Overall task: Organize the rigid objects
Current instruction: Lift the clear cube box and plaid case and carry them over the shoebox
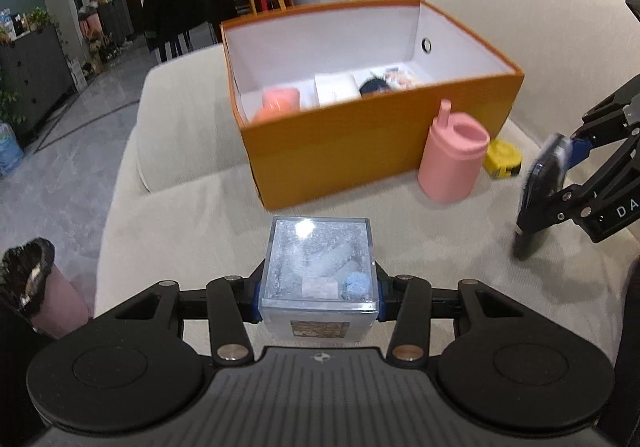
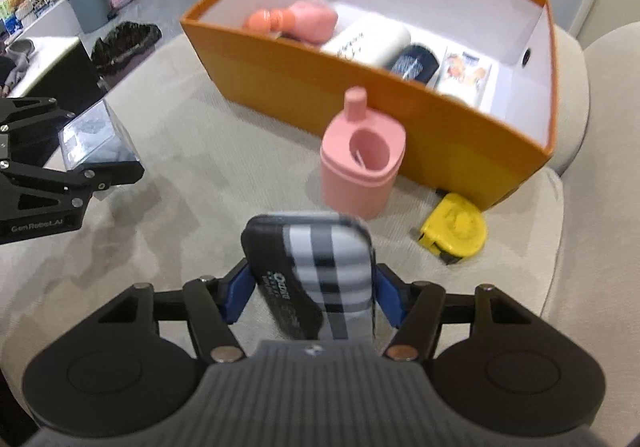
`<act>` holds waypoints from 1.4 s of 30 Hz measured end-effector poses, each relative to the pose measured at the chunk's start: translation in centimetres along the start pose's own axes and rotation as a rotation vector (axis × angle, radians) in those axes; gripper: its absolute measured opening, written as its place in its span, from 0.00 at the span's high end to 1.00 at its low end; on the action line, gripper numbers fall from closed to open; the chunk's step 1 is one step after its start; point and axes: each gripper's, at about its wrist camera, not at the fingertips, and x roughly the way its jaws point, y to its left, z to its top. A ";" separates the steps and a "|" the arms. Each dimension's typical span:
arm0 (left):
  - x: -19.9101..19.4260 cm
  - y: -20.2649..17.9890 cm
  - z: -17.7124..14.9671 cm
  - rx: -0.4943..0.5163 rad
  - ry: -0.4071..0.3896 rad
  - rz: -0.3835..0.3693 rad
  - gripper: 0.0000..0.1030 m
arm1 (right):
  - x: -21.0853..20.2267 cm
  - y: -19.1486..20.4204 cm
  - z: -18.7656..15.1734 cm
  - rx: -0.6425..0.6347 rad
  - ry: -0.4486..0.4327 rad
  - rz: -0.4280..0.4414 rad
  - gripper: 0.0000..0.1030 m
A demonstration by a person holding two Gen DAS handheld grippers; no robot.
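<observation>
My left gripper [image 1: 318, 299] is shut on a clear plastic cube [image 1: 318, 271] with pale blue pieces inside, held just above the beige cushion. In the right wrist view that cube [image 2: 90, 135] shows at the far left. My right gripper [image 2: 312, 295] is shut on a black-and-white plaid case [image 2: 320, 267], which appears blurred at the right edge of the left wrist view as well [image 1: 546, 171]. Ahead stands an open orange box [image 1: 360, 151] [image 2: 440, 135] holding a pink bottle [image 2: 304, 21], a white cylinder [image 2: 368, 39], a dark can and a printed packet.
A pink cup with a spout [image 1: 454, 159] [image 2: 362, 171] stands against the box's front wall, and a yellow tape measure [image 1: 502, 165] [image 2: 454, 231] lies beside it. Everything rests on a beige sofa [image 1: 180, 207]. A bin lined with a black bag [image 1: 28, 279] stands off the sofa's left edge.
</observation>
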 end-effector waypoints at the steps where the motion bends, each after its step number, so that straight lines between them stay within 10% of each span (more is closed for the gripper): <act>1: -0.2 0.1 0.3 0.002 -0.008 0.004 0.49 | -0.4 0.1 0.2 -0.001 -0.007 -0.002 0.40; 23: -2.6 0.8 6.9 0.042 -0.133 0.010 0.49 | -10.0 0.2 5.1 -0.017 -0.203 -0.028 0.41; 42: 2.0 1.3 11.6 0.015 -0.122 -0.047 0.49 | -9.6 -5.2 10.1 0.049 -0.263 -0.087 0.41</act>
